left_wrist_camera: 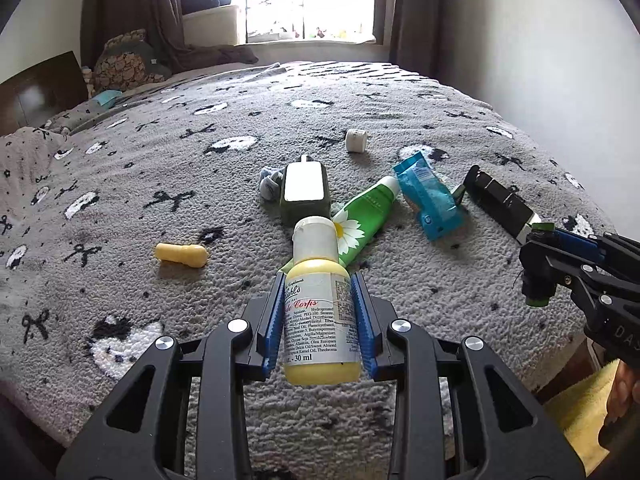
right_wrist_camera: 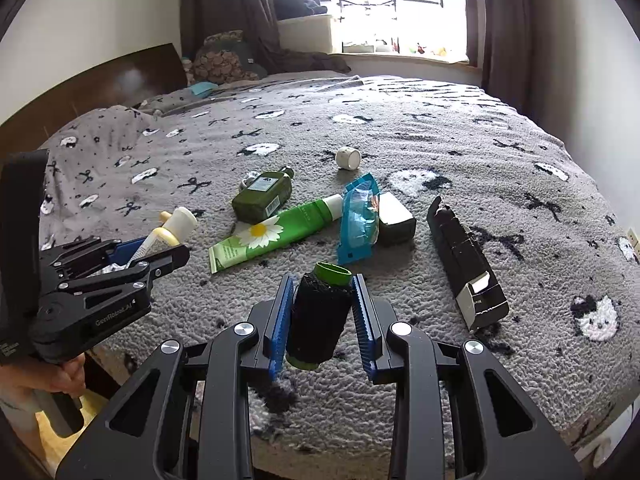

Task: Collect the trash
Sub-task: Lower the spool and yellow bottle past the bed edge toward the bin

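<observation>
My left gripper [left_wrist_camera: 318, 280] is shut on a small yellow lotion bottle [left_wrist_camera: 318, 312] with a white cap, held above the near edge of the bed; it also shows in the right wrist view [right_wrist_camera: 168, 232]. My right gripper [right_wrist_camera: 322, 284] is shut on a black thread spool [right_wrist_camera: 316, 316] with green ends, seen from the left wrist view [left_wrist_camera: 538, 280] too. On the grey blanket [left_wrist_camera: 160, 160] lie a green daisy tube [right_wrist_camera: 276, 232], a dark green bottle [right_wrist_camera: 262, 196], a blue wrapper [right_wrist_camera: 358, 220], a black box [right_wrist_camera: 464, 264], a white cap [right_wrist_camera: 348, 158] and a yellow capsule-shaped piece [left_wrist_camera: 182, 255].
A small dark box [right_wrist_camera: 396, 220] lies behind the blue wrapper. A wooden headboard [right_wrist_camera: 132, 80] and pillows [right_wrist_camera: 224, 60] are at the far left. A window [right_wrist_camera: 400, 0] with brown curtains is beyond the bed. A white wall [left_wrist_camera: 540, 60] runs along the right.
</observation>
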Motion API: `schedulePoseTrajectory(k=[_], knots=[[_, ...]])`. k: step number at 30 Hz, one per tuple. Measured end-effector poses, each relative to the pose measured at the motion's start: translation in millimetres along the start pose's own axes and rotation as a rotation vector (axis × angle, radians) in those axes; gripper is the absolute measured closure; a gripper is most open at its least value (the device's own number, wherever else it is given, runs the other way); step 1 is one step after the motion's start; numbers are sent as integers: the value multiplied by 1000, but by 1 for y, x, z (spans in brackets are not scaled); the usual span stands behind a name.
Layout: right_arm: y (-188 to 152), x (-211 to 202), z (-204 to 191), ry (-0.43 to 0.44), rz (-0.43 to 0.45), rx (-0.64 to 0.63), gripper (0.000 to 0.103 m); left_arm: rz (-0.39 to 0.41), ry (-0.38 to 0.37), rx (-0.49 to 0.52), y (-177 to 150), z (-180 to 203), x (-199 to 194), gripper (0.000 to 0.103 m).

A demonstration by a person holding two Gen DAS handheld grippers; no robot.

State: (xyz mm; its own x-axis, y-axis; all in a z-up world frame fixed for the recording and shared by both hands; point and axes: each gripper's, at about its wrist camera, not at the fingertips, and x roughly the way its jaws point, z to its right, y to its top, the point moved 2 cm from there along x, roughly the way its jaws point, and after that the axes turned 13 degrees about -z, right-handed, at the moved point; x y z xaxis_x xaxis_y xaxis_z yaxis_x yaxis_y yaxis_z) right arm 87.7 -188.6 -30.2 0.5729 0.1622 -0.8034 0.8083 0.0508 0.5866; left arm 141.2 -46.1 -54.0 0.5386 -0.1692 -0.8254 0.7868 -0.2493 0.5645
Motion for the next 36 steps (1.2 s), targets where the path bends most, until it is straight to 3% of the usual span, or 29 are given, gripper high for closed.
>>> schedulePoseTrajectory(k=[11, 22, 36], knots=[[-27, -49, -8, 10, 77, -35, 72, 78, -39, 59, -45, 19, -59, 73], [-74, -68, -11, 4, 66, -51, 72, 49, -61, 75, -108, 25, -75, 73], [-133, -44, -9, 26, -55, -4, 72, -137, -124, 95, -184, 38, -36, 73]])
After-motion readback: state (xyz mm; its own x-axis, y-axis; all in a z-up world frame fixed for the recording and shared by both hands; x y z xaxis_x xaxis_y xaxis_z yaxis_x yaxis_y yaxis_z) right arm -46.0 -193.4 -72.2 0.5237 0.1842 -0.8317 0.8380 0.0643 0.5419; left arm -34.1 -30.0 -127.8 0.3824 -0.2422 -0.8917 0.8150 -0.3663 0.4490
